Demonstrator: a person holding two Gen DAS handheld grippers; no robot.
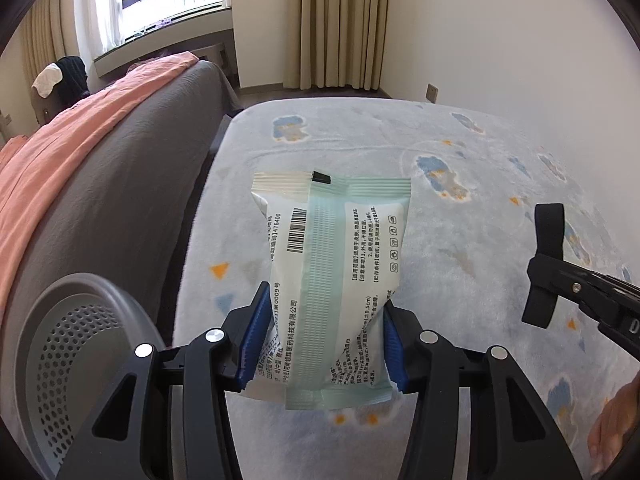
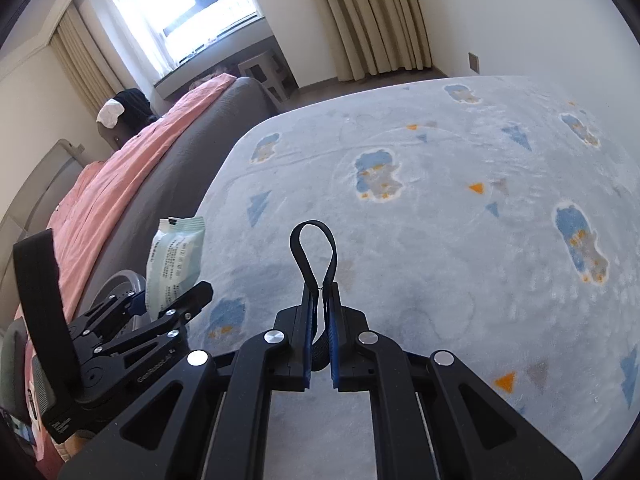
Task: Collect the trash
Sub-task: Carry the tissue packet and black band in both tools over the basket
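Grey perforated bin [image 1: 80, 360] sat at the far left against the grey bed [image 1: 132, 184] with its salmon blanket [image 1: 60, 152]. Just right of it, over the pale blue carpet [image 1: 460, 184], the left gripper [image 1: 324, 344] pinched an upright white-and-mint wipes packet [image 1: 332, 264] printed with a barcode. Farther right, the right gripper [image 2: 320, 344] clamped a black strap loop [image 2: 314, 248].
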